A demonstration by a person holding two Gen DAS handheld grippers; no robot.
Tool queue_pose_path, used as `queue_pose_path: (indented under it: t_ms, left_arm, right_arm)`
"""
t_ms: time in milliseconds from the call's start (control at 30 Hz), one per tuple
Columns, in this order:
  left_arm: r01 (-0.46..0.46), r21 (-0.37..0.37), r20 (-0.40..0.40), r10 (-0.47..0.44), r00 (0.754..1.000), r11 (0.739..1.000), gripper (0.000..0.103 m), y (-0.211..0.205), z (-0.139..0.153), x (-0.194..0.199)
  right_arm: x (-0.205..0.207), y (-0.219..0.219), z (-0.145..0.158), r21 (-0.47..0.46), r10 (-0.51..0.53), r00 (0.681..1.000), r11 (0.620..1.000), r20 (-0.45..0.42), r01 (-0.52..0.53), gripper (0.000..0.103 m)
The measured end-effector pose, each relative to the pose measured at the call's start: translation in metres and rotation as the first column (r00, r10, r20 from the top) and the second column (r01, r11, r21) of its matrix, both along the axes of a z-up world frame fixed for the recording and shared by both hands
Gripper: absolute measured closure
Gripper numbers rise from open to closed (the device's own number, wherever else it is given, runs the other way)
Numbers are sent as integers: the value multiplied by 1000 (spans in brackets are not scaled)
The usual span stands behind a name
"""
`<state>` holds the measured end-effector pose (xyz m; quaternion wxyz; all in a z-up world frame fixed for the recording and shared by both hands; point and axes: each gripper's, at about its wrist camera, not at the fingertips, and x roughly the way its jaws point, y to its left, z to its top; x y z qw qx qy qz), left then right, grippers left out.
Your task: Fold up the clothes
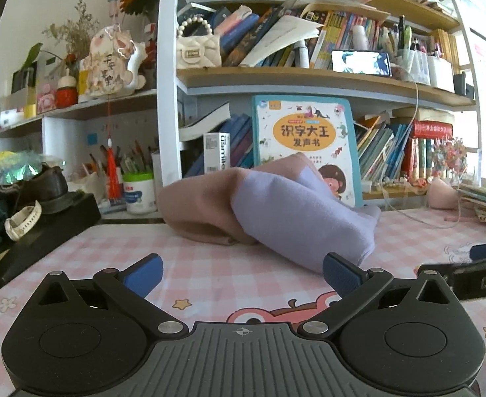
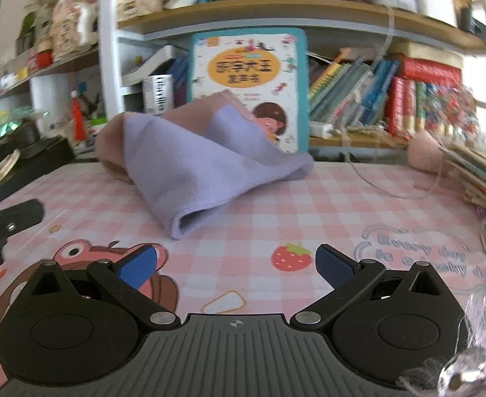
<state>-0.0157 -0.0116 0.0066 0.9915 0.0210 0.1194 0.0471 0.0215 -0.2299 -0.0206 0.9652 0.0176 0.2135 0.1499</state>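
Observation:
A small garment in lavender and dusty pink (image 1: 276,211) lies bunched on the pink checked desk mat (image 1: 210,264), its lavender end nearest me. My left gripper (image 1: 243,273) stands open just short of that end, with nothing between its blue pads. The right wrist view shows the same garment (image 2: 203,165) ahead and slightly left, a rolled lavender edge pointing toward me. My right gripper (image 2: 238,264) is open above the mat (image 2: 309,205), a short way from the cloth and holding nothing. Each gripper shows at the edge of the other's view.
A bookshelf (image 1: 309,79) packed with books stands behind the desk, with a children's book (image 1: 304,139) leaning just behind the garment. A black box with a shoe (image 1: 44,211) sits at the left. A stack of books (image 2: 481,178) and a cable (image 2: 391,192) lie at the right.

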Motion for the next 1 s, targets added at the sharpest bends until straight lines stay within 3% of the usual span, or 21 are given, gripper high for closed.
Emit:
queue_pose_path:
  t_ms: [267, 500, 700, 1000]
  left_arm:
    - [-17, 32, 25, 16, 1000, 999, 0, -5, -1, -5]
    - [-28, 28, 35, 27, 999, 999, 0, -4, -1, -8]
    - [-55, 35, 88, 51, 995, 998, 0, -5, 1, -16]
    - [-44, 49, 44, 41, 998, 998, 0, -7, 0, -9]
  right_arm:
    - [-14, -24, 5, 128, -87, 993, 989, 79, 76, 0]
    - [-4, -18, 3, 96, -68, 998, 993, 18, 66, 0]
    - [-7, -18, 3, 93, -78, 996, 993, 35, 74, 0]
    - [-8, -5, 3, 23, -46, 998, 999, 46, 45, 0]
